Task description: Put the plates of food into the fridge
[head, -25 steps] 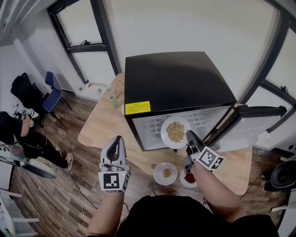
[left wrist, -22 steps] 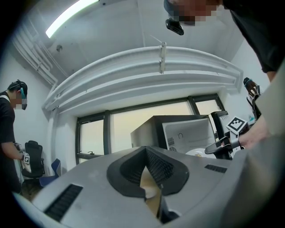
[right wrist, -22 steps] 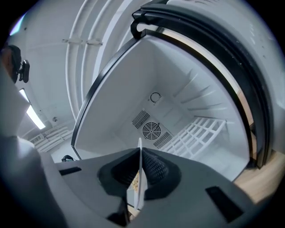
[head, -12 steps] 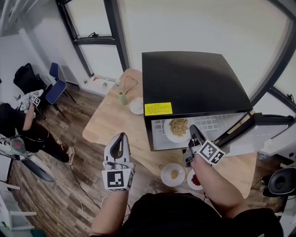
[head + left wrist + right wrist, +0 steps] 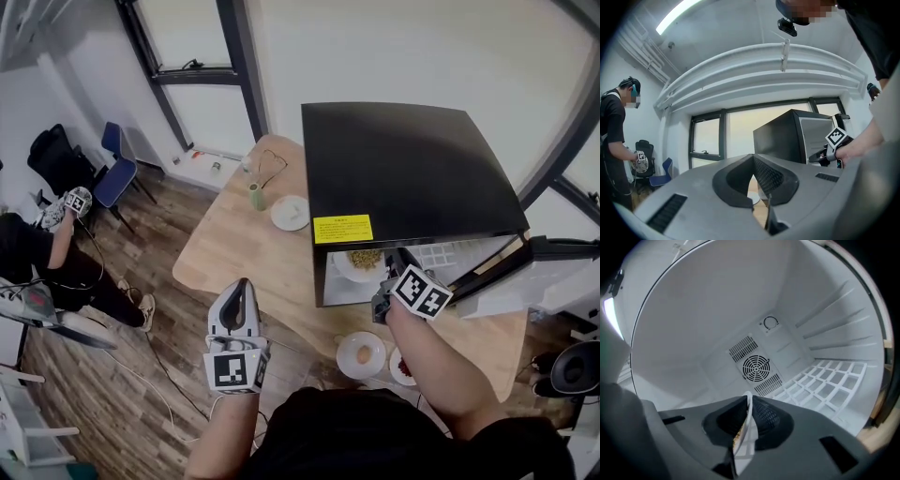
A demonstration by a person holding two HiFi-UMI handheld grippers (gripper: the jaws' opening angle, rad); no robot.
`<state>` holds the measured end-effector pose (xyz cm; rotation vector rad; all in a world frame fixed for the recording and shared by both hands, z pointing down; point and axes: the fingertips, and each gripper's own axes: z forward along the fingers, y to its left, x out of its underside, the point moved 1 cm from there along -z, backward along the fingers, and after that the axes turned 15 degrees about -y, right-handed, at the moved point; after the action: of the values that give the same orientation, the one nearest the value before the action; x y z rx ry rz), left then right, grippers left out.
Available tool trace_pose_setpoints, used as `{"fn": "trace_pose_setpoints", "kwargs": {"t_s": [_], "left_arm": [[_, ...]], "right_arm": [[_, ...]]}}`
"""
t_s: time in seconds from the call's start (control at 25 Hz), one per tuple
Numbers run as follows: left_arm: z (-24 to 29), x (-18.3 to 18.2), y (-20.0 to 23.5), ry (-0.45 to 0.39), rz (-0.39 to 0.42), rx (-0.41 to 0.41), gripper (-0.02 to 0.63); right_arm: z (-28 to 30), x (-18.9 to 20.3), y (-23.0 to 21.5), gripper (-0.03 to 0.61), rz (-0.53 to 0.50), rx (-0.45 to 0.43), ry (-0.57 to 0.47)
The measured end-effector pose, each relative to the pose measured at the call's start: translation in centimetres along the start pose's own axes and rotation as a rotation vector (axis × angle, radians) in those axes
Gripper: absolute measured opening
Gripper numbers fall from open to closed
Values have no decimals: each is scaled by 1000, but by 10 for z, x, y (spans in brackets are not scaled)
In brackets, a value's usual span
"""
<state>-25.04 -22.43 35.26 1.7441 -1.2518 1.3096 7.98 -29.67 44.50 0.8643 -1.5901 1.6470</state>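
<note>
pinched one plate by its rim, inside the mouth of the fridge

clamped the right gripper (image 5: 747,401) narrow on the near rim of the plate of tan food (image 5: 358,265), edge-on between the jaws, just inside the open fridge (image 5: 403,169) and above its wire shelf (image 5: 825,385). judged the plate stiff, glazed, likely slippery and breakable, tip-prone under loose food; called for a deep bite on the rim and a level carry. held the left gripper (image 5: 240,283) closed and empty off the near left edge of the wooden table (image 5: 234,253). noted a tan-food plate (image 5: 361,354) and a red-food plate (image 5: 403,367) at the near edge, a small plate (image 5: 290,213) and a green bottle (image 5: 255,198) towards the far edge. beyond, wood floor, windows, a blue chair (image 5: 112,173), another person (image 5: 37,253).
</note>
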Motion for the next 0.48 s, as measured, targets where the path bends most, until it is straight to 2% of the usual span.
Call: {"fn": "trace_pose_setpoints", "kwargs": {"t_s": [0.24, 0.48], "left_arm": [[-6, 0, 8, 6, -8, 9, 4], [-17, 14, 15, 51, -1, 15, 4]], "right_arm": [[13, 16, -1, 48, -123, 54, 69], [23, 23, -3, 67, -340, 98, 115]]}}
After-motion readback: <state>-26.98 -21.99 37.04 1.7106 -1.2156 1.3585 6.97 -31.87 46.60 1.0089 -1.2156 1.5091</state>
